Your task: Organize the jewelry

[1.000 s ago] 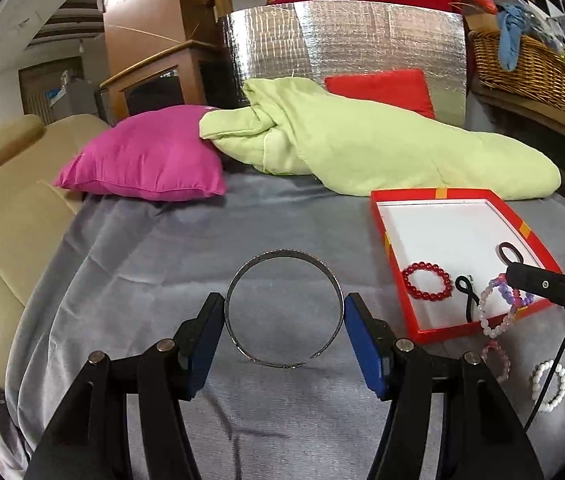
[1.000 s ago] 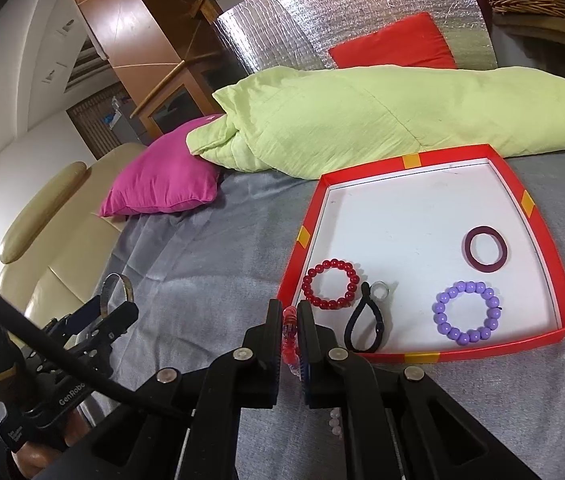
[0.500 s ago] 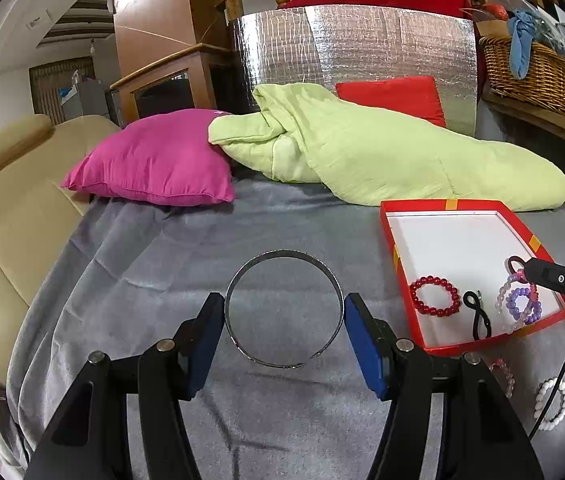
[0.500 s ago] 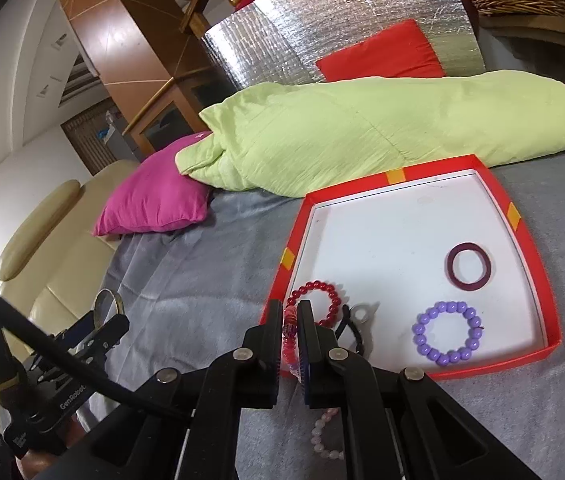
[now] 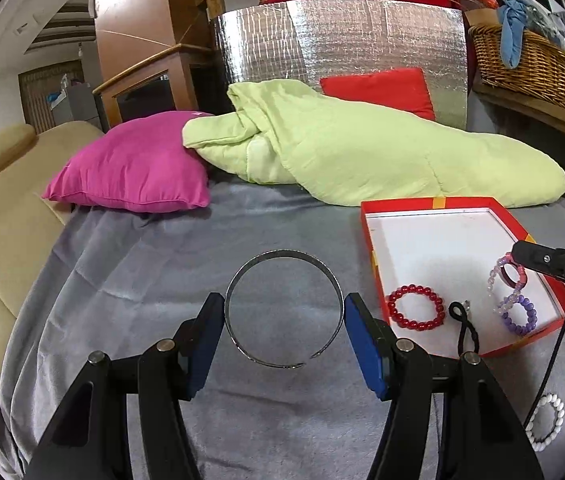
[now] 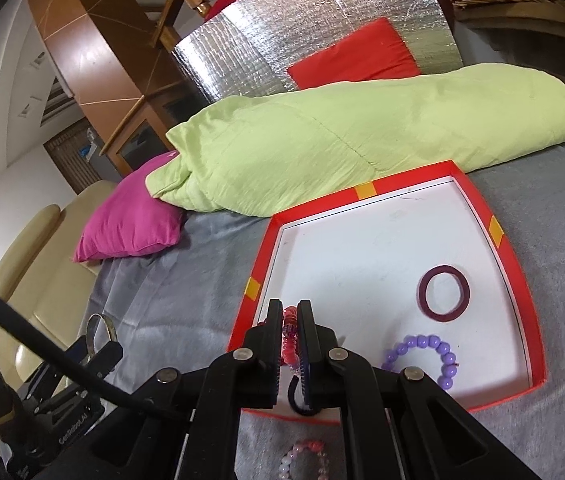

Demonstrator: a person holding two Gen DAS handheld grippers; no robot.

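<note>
Left claw (image 5: 284,322) spread, pinching silver bangle (image 5: 284,308); right claw (image 6: 291,314) pressed together, seemingly on pink bracelet (image 6: 289,334).

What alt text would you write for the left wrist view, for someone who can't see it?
The left gripper holds a silver open bangle between its blue pads above a grey blanket. To the right, the right gripper dangles a pink beaded bracelet over a red tray holding more bracelets.
</note>
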